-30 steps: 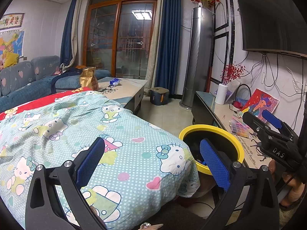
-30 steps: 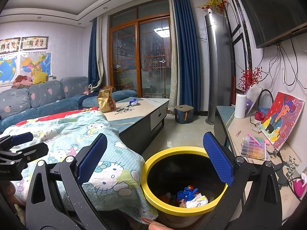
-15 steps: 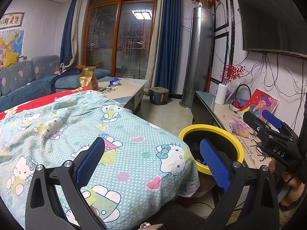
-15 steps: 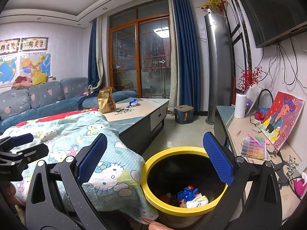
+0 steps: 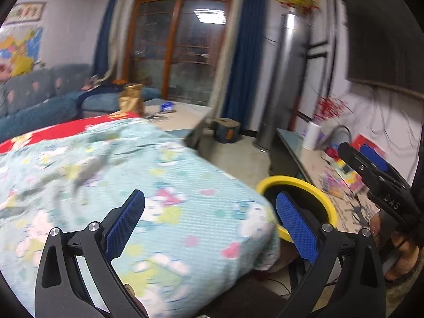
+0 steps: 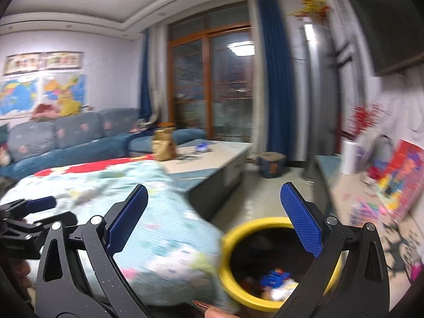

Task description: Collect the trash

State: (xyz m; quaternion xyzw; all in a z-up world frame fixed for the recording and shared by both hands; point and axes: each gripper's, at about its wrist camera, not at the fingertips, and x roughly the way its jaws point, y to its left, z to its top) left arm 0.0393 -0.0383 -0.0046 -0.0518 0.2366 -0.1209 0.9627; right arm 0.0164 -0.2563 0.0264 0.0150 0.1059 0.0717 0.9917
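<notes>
A yellow-rimmed black trash bin (image 6: 233, 241) stands on the floor beside the bed, with crumpled blue and white trash (image 6: 275, 281) in its bottom. My right gripper (image 6: 214, 188) is open and empty, just above and in front of the bin. My left gripper (image 5: 209, 196) is open and empty over the blanket, with the bin (image 5: 296, 182) behind its right finger. A brown paper bag (image 5: 131, 99) and a blue wrapper (image 5: 166, 105) lie on the far coffee table. Each gripper shows in the other's view: the right gripper (image 5: 355, 151) and the left gripper (image 6: 61, 209).
A cartoon-print blanket (image 5: 169, 175) covers the bed on the left. Beyond it are a coffee table (image 6: 212, 159) and a blue sofa (image 6: 79, 137). A cluttered TV stand (image 6: 352, 193) runs along the right wall. A small box (image 6: 271, 164) sits on the floor.
Both views have turned blurry with motion. In the right wrist view the bin and the bag have slid a little to the right. Both grippers stay open.
</notes>
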